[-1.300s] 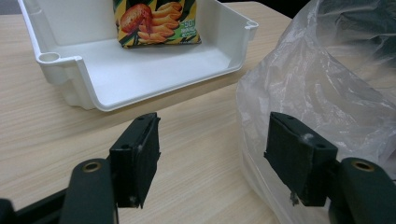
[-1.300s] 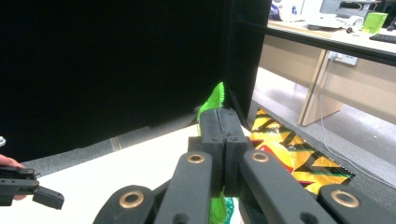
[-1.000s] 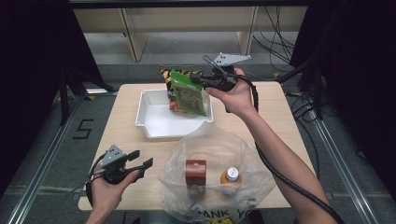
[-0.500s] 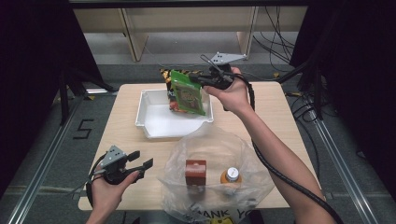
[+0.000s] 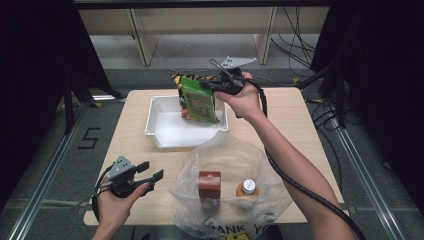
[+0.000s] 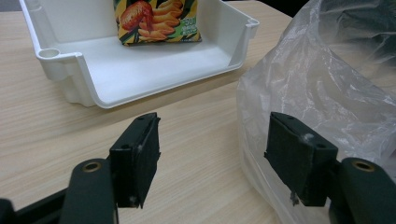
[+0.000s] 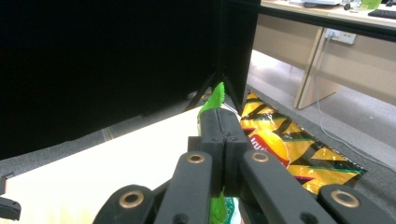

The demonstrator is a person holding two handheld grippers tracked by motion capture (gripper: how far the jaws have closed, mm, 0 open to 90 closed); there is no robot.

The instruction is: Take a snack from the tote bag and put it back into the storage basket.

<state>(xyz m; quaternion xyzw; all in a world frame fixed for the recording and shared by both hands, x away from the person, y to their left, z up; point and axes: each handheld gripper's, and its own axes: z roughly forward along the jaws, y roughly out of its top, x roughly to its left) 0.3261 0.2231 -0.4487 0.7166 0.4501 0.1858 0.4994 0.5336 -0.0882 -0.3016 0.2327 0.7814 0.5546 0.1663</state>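
Nearest, the left gripper [image 5: 150,175] idles with jaws spread beside the clear plastic bag [image 5: 225,165], which holds a brown carton [image 5: 209,184] and an orange-capped bottle [image 5: 247,188] (both left to unpack, I judge). Farther off, the right gripper [image 5: 206,86] pinches the green snack bag [image 5: 199,102] by its top edge over the white tray [image 5: 167,135], a yellow chip bag [image 6: 156,21] standing in it.

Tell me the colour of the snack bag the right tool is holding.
Green snack bag, with an orange-red picture on its front; the high view shows it best.
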